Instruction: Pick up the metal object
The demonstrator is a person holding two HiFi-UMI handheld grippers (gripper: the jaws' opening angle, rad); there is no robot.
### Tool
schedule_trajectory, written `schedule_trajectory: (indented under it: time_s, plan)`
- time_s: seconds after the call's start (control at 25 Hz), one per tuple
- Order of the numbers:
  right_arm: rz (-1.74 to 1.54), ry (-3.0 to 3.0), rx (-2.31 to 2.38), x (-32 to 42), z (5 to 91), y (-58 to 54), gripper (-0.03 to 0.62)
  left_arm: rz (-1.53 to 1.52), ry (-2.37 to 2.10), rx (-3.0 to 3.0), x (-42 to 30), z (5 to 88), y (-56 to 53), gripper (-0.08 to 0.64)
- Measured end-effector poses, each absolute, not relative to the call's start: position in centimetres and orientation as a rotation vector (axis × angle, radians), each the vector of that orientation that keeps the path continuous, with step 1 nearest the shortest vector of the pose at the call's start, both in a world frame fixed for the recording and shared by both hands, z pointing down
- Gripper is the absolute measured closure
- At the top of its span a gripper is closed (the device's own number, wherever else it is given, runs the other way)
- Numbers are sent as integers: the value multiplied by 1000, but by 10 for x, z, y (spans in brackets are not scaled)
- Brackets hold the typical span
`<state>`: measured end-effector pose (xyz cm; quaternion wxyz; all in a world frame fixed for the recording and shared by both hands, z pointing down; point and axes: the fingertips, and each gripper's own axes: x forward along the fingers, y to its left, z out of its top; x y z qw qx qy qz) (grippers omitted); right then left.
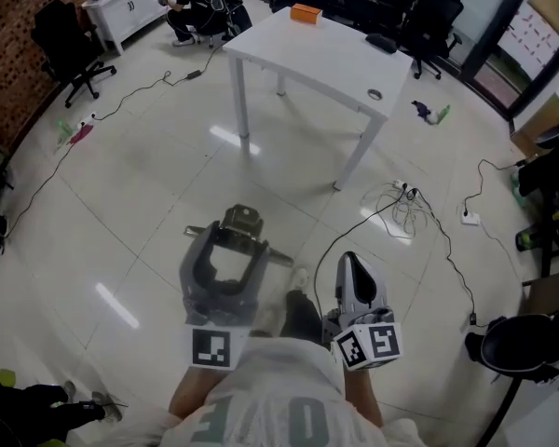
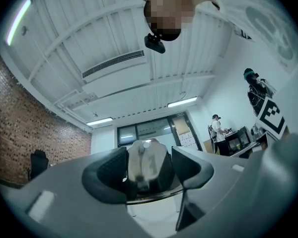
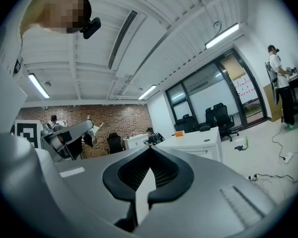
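Note:
The metal object [image 1: 242, 220] is a small silvery bracket held off the floor at the tips of my left gripper [image 1: 231, 238]. In the left gripper view the metal object [image 2: 146, 165] stands between the two dark pads [image 2: 109, 175], which press on its sides. My right gripper [image 1: 348, 261] is beside it to the right, raised and pointing forward, jaws shut together with nothing between them. In the right gripper view the right gripper [image 3: 149, 175] has its pads closed on each other, and the left gripper [image 3: 64, 138] shows at the left.
A white table [image 1: 334, 73] stands ahead with an orange box [image 1: 306, 13] on its far end. Cables [image 1: 405, 203] and a power strip [image 1: 470, 218] lie on the tiled floor at right. Office chairs [image 1: 70, 49] stand around, and a person [image 1: 200, 3] crouches at the back.

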<state>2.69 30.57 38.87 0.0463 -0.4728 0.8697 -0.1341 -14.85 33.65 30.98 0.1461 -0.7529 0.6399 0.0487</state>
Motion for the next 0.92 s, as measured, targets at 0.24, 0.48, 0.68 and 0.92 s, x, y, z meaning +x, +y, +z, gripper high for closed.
schedule_trajectory:
  time_s: [0.24,0.48,0.68,0.92]
  plan:
    - [-402,2670,-1428,19,390,311,581,125,1843,-2156,-151,310,344,278]
    - [-403,2673,-1430,21,390,307,581,82,1829,-2159,-146,313,338,278]
    - [-396,2654,-1441,26,390,305,581,99,1805,-2170,-139,310,336,278]
    - [-420,2648,-1447,31,395,301,581,93,1774,-2181,-131,310,332,278]
